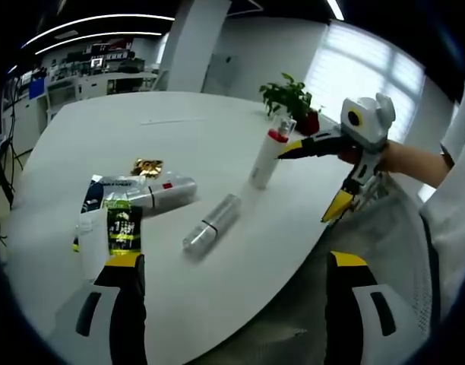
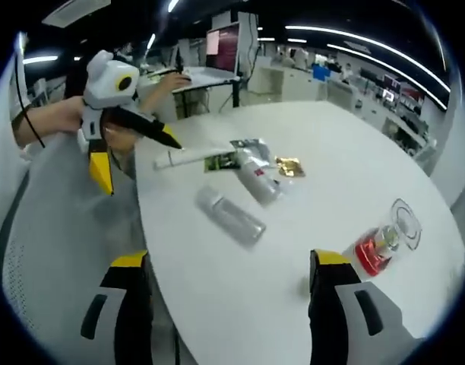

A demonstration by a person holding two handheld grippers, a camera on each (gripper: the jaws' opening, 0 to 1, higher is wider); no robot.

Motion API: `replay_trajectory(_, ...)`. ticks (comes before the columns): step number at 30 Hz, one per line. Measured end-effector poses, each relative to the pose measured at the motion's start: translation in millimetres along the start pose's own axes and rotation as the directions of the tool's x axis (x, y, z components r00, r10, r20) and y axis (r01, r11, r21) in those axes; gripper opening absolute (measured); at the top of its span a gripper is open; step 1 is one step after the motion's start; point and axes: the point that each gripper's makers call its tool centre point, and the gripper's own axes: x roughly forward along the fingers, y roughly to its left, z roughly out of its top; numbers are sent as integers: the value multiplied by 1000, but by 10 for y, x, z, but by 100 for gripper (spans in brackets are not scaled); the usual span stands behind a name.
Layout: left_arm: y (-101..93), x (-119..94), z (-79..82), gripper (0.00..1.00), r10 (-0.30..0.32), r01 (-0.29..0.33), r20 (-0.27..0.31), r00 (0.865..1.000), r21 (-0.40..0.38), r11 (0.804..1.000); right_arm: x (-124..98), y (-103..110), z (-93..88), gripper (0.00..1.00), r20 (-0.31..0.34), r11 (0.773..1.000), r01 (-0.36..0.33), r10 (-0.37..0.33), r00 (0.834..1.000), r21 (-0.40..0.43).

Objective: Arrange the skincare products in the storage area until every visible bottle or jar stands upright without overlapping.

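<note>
Rising from the bottom of the left gripper view, the left gripper (image 1: 232, 285) stands with its yellow-tipped jaws spread wide and nothing between them. Its near jaw tip sits just below a dark green and yellow sachet (image 1: 124, 228) that lies flat near the edge of the white round table (image 1: 172, 129). Just beyond the sachet lies a silver tube (image 1: 160, 192) on its side, with a red mark on its body, resting over a blue and white packet (image 1: 99, 186). A clear bottle (image 1: 211, 223) lies tipped over beside them, a little apart, pointing toward the table's middle. Farther back a small gold foil packet (image 1: 147, 166) lies flat. Past the clear bottle, a tall white bottle with a red cap (image 1: 266, 158) stands upright, close to the table's rim on the person's side.

The right gripper (image 1: 314, 176) comes in from the right of that view, held by a hand (image 1: 396, 156); its jaws are parted wide, the upper tip just beside the red cap, with nothing clamped. In the right gripper view its own jaws (image 2: 229, 285) likewise stand far apart and bare, and the red-capped bottle (image 2: 378, 247) appears close by the right jaw.

Beyond the bottle a potted plant (image 1: 292, 99) stands near the far rim. The table's far half is bare white surface, and the rim curves round close to both grippers.
</note>
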Motion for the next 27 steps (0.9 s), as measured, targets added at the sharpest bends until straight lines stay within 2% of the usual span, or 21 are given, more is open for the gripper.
replay_trajectory(8,42,-13,24,92,8,-7,17,1000,-20,1000,198,-45,46,82,-31,998,-40,39,999,-53)
replay_trajectory(16,38,-9,9,92,12,-12,5,1000,-6,1000,353,-45,111,80,-59,992,-82,77,995,-95)
replay_trajectory(22,40,-7,-1,92,10,-10,1,1000,-3,1000,470,-47,82,78,-110,985,-116,102,989,-127)
replay_trajectory(27,5,4,-14,91,2,-2,-7,1000,7,1000,575,-32,151,75,-121,977,-137,118,986,-164)
